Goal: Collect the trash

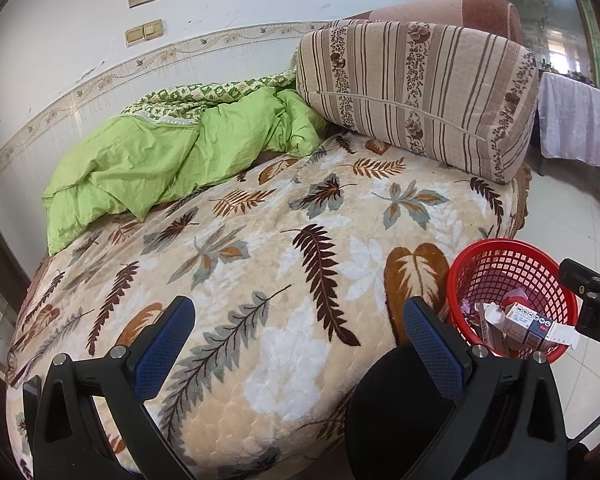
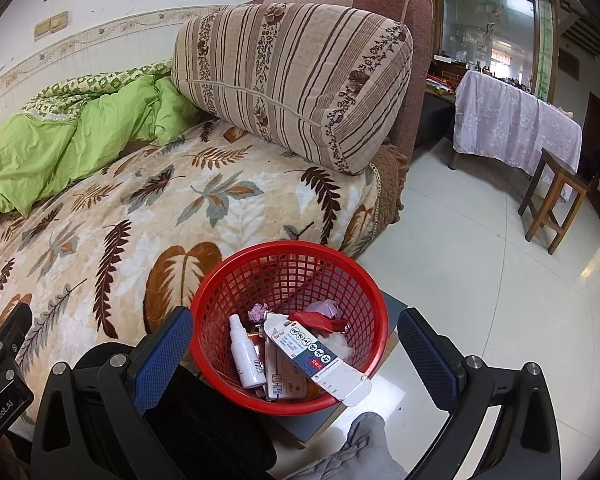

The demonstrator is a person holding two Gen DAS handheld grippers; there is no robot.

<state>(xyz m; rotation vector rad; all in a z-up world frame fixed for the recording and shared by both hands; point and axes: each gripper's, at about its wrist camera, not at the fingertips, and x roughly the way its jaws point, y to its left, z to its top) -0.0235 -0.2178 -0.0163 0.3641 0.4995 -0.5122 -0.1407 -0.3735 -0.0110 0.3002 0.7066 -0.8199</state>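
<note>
A red mesh basket (image 2: pixel 288 276) stands beside the bed and holds trash: a flattened white and blue carton (image 2: pixel 316 360), a small white bottle (image 2: pixel 246 354), red and pink wrappers (image 2: pixel 320 316). My right gripper (image 2: pixel 296 356) hangs open right above the basket with nothing between its fingers. The same red basket (image 1: pixel 508 272) shows at the right edge of the left wrist view, the carton (image 1: pixel 536 324) lying inside. My left gripper (image 1: pixel 298 340) is open and empty over the leaf-patterned blanket (image 1: pixel 292 248).
A striped cushion (image 2: pixel 296 80) leans on the sofa arm at the bed's far end. A green quilt (image 1: pixel 160 156) is bunched against the wall. On the tiled floor (image 2: pixel 480 280) stand a wooden stool (image 2: pixel 552 196) and a cloth-covered table (image 2: pixel 512 128).
</note>
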